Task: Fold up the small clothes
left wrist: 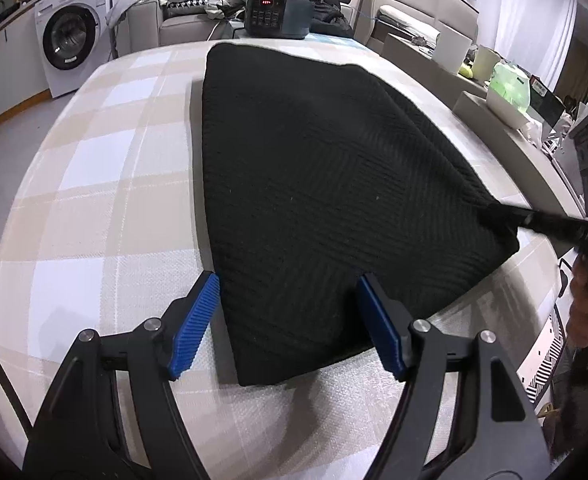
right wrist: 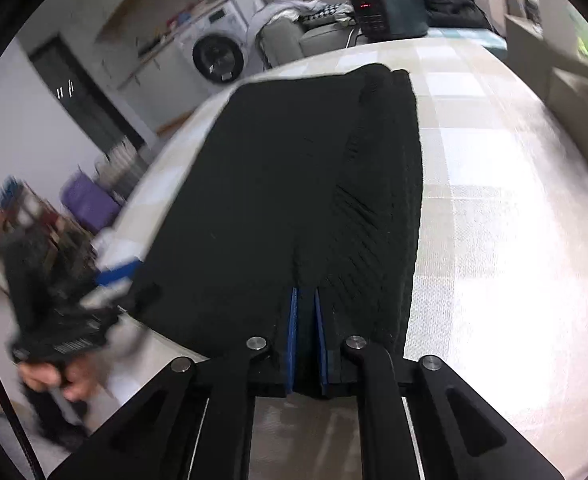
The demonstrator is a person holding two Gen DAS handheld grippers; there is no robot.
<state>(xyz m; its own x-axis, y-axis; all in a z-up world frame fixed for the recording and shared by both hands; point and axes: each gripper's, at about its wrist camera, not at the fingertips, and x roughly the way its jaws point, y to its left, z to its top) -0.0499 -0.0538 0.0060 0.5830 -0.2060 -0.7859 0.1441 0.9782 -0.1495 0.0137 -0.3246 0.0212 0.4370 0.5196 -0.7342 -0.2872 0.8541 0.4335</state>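
Left wrist view: left tool (left wrist: 288, 322) open, its blue ribbed pads astride the near corner of the black ribbed knit garment (left wrist: 317, 184); long axis runs away across the beige-and-white checked bench (left wrist: 94, 200).
Right wrist view: right tool (right wrist: 305, 340) clamped on the garment's near hem. White washing machine (right wrist: 218, 54) behind.

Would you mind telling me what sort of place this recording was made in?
Most likely a lived-in home: a washing machine under a counter, a sofa heaped with clothes, and a table with a checked cloth.
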